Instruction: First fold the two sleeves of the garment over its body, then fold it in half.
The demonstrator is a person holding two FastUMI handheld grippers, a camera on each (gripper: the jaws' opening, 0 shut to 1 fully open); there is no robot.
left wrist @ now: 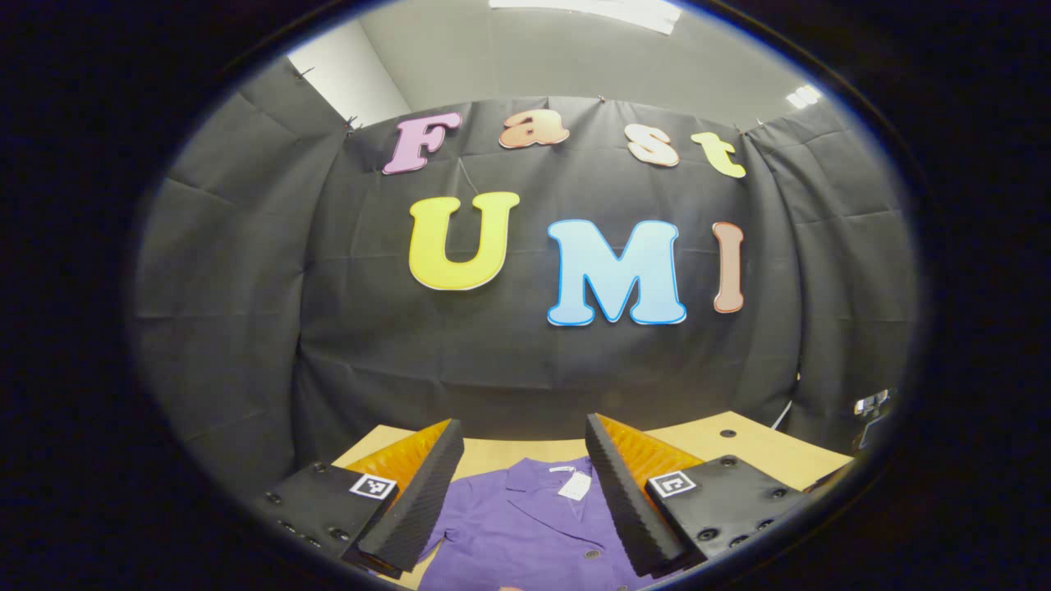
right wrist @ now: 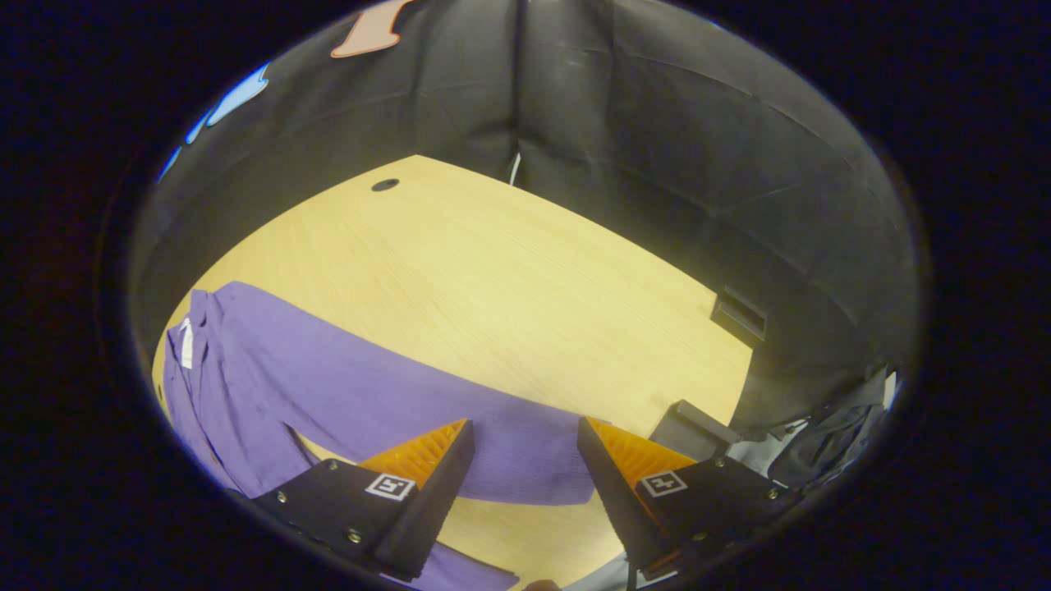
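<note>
A purple button-up shirt (left wrist: 525, 525) lies flat on the wooden table (left wrist: 739, 443), collar toward the back wall, with a white tag at its neck. My left gripper (left wrist: 521, 501) hovers open above the collar and chest, nothing between its fingers. In the right gripper view, the same shirt (right wrist: 246, 369) spreads at the left and one long sleeve (right wrist: 460, 427) stretches across the table toward the right. My right gripper (right wrist: 521, 484) stands open just above the cuff end of that sleeve, holding nothing.
The table (right wrist: 509, 279) stretches bare beyond the sleeve, with a round cable hole (right wrist: 384, 185) near its far corner. Black cloth walls close in the back and right. A dark box (right wrist: 739, 313) sits at the right edge, and a bag (right wrist: 829, 435) hangs below it.
</note>
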